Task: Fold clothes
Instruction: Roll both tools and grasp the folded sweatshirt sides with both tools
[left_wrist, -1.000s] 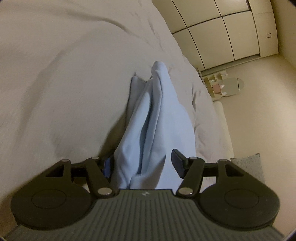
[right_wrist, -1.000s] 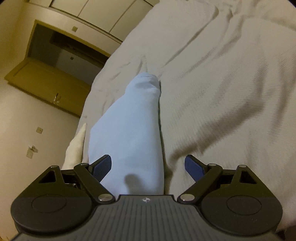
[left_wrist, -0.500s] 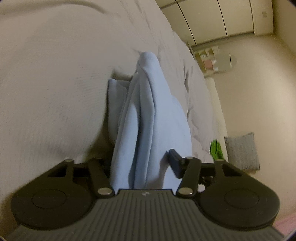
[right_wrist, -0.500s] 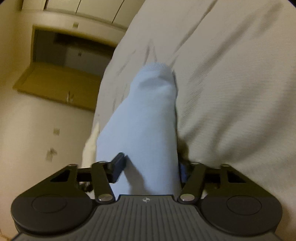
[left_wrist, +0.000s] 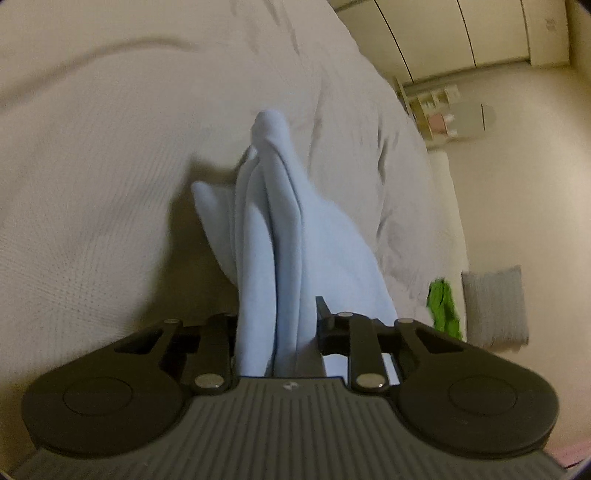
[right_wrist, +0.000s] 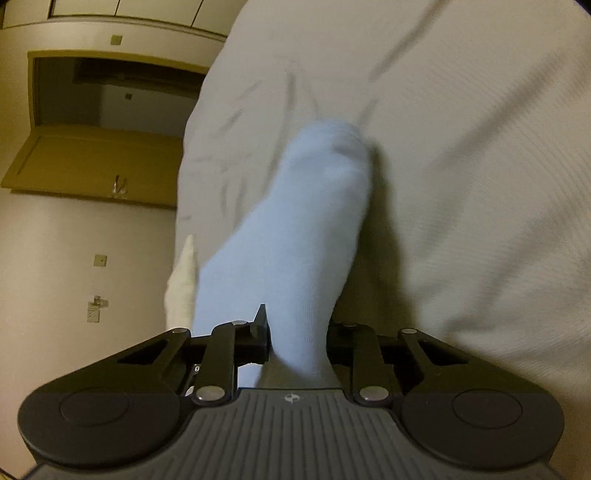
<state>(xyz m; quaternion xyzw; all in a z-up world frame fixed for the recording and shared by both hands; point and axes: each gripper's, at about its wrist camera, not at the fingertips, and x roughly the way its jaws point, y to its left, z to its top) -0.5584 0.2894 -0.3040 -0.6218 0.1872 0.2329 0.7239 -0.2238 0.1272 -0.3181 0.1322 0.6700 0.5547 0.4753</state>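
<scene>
- My left claw (left_wrist: 275, 328) is clamped on the bunched end of the blue cloth (left_wrist: 284, 236), so its pleats stay gathered.
- My right claw (right_wrist: 297, 332) pinches the other end (right_wrist: 295, 240), so it hangs lifted between both, over the bed (left_wrist: 92, 166).
- Count: one blue cloth, two claws, one green garment (left_wrist: 443, 306) by a grey cushion (left_wrist: 495, 302).

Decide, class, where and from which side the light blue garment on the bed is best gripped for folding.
Probably at its near bunched edge, from the near side, as both tongs do now: the left tongs and right tongs are each shut on gathered folds of the light blue garment, which trails away over the white bedcover.
</scene>
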